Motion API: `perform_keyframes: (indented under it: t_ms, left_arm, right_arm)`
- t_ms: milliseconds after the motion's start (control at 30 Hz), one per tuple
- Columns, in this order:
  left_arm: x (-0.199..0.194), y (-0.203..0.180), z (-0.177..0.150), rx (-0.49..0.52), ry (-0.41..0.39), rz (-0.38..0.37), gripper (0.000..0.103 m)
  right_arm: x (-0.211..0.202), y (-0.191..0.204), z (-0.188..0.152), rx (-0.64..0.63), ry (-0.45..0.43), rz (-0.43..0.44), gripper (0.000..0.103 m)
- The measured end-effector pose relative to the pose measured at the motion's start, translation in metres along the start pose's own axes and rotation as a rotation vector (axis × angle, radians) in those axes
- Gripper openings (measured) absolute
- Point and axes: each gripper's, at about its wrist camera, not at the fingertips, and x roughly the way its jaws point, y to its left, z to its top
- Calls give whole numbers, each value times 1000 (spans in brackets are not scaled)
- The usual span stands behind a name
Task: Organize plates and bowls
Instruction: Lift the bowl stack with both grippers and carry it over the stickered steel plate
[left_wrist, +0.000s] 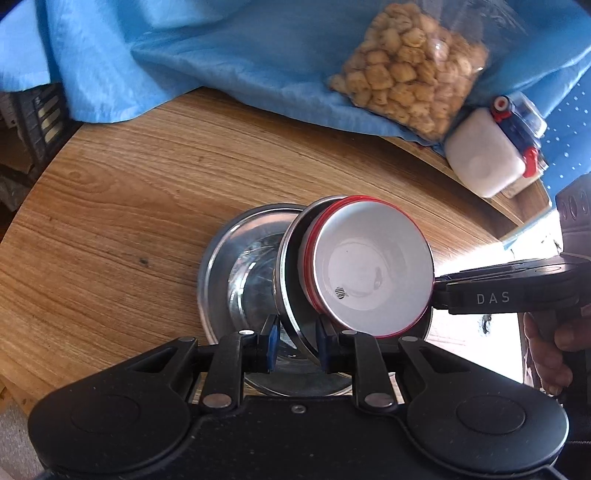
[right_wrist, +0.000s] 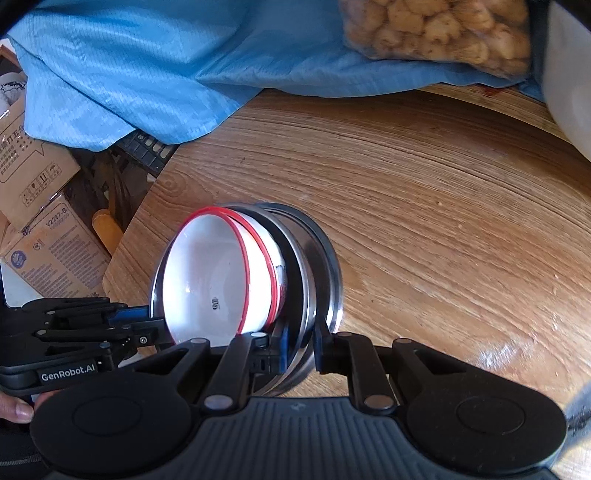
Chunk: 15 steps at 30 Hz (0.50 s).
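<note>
A stack of steel plates (left_wrist: 291, 280) carries nested white bowls with red rims (left_wrist: 373, 258). It appears tilted over the round wooden table (left_wrist: 147, 177). My left gripper (left_wrist: 298, 345) is shut on the near rim of a steel plate, one blue pad on each side. My right gripper (left_wrist: 436, 286) comes in from the right and is shut on the opposite rim. In the right wrist view the right gripper (right_wrist: 300, 347) pinches the steel plates (right_wrist: 310, 280), the white bowls (right_wrist: 210, 273) face left, and the left gripper (right_wrist: 151, 319) grips the rim at the left.
A blue cloth (left_wrist: 221, 48) covers the far side of the table, with a clear bag of snacks (left_wrist: 410, 70) on it. A white container with red caps (left_wrist: 484, 155) stands at the right. Cardboard boxes (right_wrist: 48, 243) and a black crate (left_wrist: 40, 118) lie beyond the table's left edge.
</note>
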Motion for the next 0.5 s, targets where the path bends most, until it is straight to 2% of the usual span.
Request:
perform_keyframes:
  t_ms: [500]
  left_arm:
    - [7, 13, 4, -35, 29, 30, 21]
  right_arm:
    - [22, 7, 9, -5, 42, 12, 15]
